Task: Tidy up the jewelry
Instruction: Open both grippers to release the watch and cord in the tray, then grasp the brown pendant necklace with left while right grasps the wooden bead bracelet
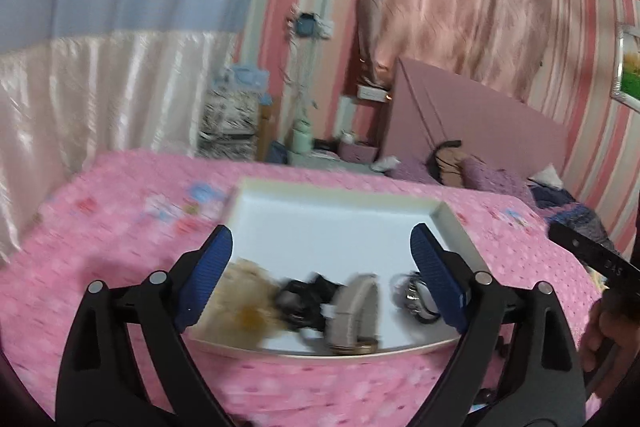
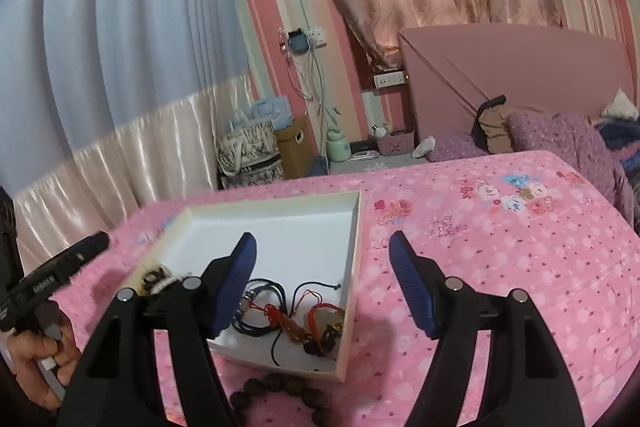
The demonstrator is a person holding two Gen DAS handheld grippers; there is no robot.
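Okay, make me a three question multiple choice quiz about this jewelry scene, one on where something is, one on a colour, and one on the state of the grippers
1. Where does the dark bead bracelet lie?
A. inside the white box
B. on the pink bedspread just outside the box's near wall
C. on the pillow

2. What colour are the gripper pads?
A. blue
B. red
C. yellow

3. How does the right gripper stand?
A. shut on a cord
B. shut on nothing
C. jaws apart, nothing between them

Answers:
1 B: the right wrist view shows the beads on the bedspread, in front of the white box.
2 A: ribbed blue pads show in both views.
3 C: its fingers stand wide apart over box edge and bedspread, gripping nothing; the left gripper is open too.
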